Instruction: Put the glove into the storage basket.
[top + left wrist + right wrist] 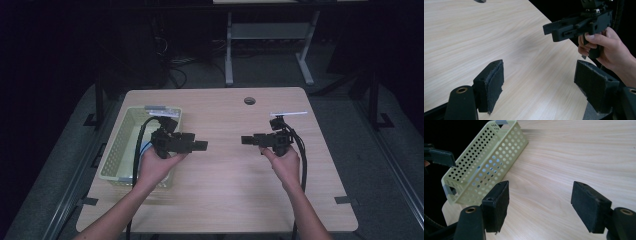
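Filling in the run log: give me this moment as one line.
left gripper: open, held above table | right gripper: open, held above table | perforated basket: on table's left side

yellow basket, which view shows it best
The right gripper view: the yellow basket lies close, its perforated side wall and grey end handles plain. The high view shows it small at the table's left edge, partly behind the left gripper and hand.

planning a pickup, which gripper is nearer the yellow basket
Left. The left gripper hovers beside the basket; the right gripper is across the table.
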A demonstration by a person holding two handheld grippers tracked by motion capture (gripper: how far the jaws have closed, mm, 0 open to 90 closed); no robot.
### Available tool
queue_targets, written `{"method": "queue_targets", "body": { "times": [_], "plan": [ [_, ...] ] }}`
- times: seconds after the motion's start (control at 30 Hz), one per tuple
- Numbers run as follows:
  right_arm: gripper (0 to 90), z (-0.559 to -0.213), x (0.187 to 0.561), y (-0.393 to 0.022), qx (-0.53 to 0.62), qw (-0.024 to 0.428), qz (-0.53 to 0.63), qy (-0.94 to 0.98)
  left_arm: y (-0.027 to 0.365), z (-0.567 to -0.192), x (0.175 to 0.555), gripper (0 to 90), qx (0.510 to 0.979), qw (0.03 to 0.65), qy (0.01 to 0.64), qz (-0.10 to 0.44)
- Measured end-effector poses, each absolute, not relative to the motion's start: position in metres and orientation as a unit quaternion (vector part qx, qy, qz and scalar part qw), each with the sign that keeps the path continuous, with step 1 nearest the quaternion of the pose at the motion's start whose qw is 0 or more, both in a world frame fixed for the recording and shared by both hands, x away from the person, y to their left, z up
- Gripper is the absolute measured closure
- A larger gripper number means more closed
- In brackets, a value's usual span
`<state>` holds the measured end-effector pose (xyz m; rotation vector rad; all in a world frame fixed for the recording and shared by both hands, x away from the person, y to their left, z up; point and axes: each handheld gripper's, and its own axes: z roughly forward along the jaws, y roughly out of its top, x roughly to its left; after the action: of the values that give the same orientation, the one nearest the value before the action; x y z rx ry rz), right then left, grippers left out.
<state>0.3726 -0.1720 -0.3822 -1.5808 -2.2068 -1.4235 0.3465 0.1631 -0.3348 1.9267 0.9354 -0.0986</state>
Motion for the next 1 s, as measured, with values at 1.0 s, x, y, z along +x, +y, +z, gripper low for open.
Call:
{"method": "queue_targets", "body": {
  "times": [1.0],
  "plan": [
    [29.2,-0.419,0.346,-0.24,-0.558,0.035,-0.443,-0.701,0.135,-0.364,0.331,23.5,0.792,0.484,0.366,-0.061]
  ]
}}
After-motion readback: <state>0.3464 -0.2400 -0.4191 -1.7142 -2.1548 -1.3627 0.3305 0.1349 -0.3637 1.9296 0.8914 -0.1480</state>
